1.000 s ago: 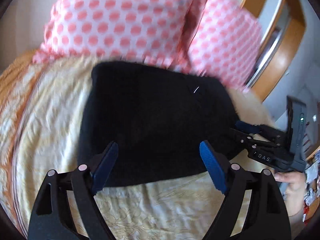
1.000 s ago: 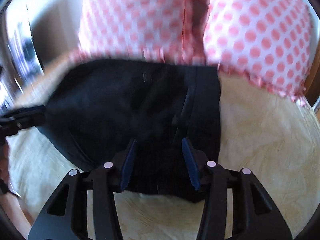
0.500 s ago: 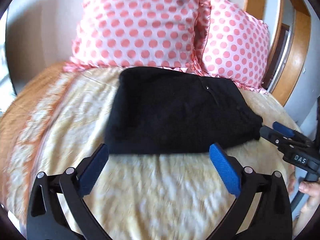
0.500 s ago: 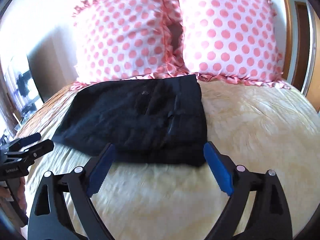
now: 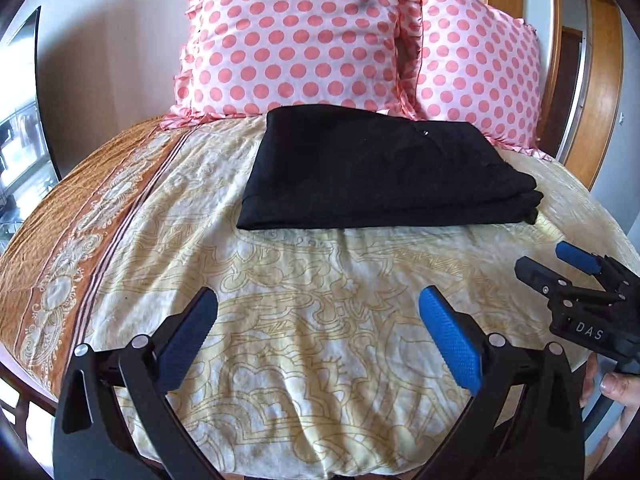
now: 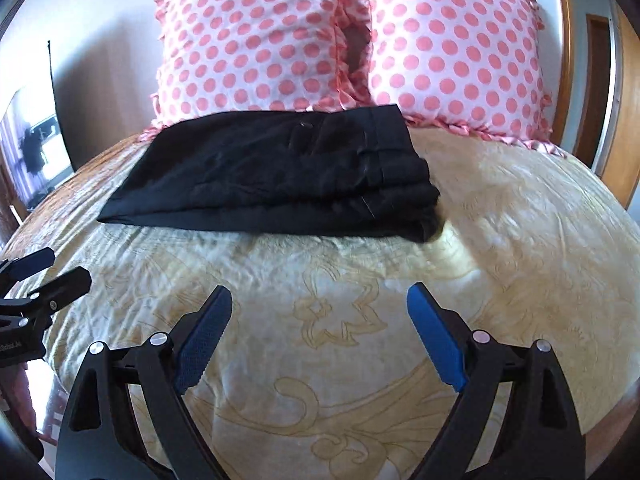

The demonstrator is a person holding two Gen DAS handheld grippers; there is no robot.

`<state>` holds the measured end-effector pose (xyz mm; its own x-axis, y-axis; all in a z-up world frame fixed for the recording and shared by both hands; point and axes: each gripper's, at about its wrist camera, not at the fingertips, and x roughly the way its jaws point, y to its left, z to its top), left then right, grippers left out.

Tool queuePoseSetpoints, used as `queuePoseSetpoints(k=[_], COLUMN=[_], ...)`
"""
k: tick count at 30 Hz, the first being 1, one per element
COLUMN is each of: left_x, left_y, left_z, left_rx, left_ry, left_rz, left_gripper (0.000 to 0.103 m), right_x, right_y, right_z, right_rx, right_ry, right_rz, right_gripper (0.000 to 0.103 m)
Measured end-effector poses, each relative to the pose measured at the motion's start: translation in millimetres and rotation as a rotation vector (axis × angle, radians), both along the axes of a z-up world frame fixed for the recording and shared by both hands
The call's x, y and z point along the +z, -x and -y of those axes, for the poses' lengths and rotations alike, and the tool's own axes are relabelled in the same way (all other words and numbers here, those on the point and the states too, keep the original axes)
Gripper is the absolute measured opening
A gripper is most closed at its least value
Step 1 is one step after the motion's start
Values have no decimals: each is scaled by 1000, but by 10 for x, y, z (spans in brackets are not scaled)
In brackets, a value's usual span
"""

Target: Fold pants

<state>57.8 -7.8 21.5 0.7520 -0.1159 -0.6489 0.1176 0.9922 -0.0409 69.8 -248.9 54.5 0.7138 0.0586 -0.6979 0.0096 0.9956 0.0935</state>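
- Black pants (image 5: 380,172) are shown folded into a compact, layered rectangle on the far part of the bedspread (image 5: 304,344), just in front of two polka-dot pillows (image 5: 296,36); the far edge appears to touch the pillow frill.
- Left gripper (image 5: 318,334): jaws spread wide, nothing held, set over bare bedspread well apart from the pants.
- Right gripper (image 6: 320,336): jaws likewise spread wide and empty, near the front edge of the bed.
- Stacked layers are seen at the right end of the bundle (thicker there, thinner toward the left).
- Risk, as judged: the fold looks complete, so any further nudge or a regrasp of only the top layer could peel the stack open.
- Risk, as judged: the soft, domed bedding could let the thick right end slump or slide if pressed.
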Motion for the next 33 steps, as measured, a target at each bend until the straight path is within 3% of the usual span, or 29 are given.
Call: queuePoseSetpoints(k=[7, 10, 12, 33], left_x=[-130, -167, -190, -198], left_y=[-60, -37, -16, 5], left_z=[-2, 40, 76, 99], left_rx=[4, 7, 9, 58], left_ry=[-2, -50, -76, -66], left_rz=[-43, -26, -11, 9], left_gripper=[101, 101, 101, 101], right_x=[-75, -87, -91, -95], right_y=[-10, -5, -9, 16], right_z=[-22, -73, -62, -62], right_rx=[1, 0, -16, -25], right_ry=[3, 33, 24, 28], right_rz=[-25, -20, -29, -6], right_gripper=[97, 102, 102, 102])
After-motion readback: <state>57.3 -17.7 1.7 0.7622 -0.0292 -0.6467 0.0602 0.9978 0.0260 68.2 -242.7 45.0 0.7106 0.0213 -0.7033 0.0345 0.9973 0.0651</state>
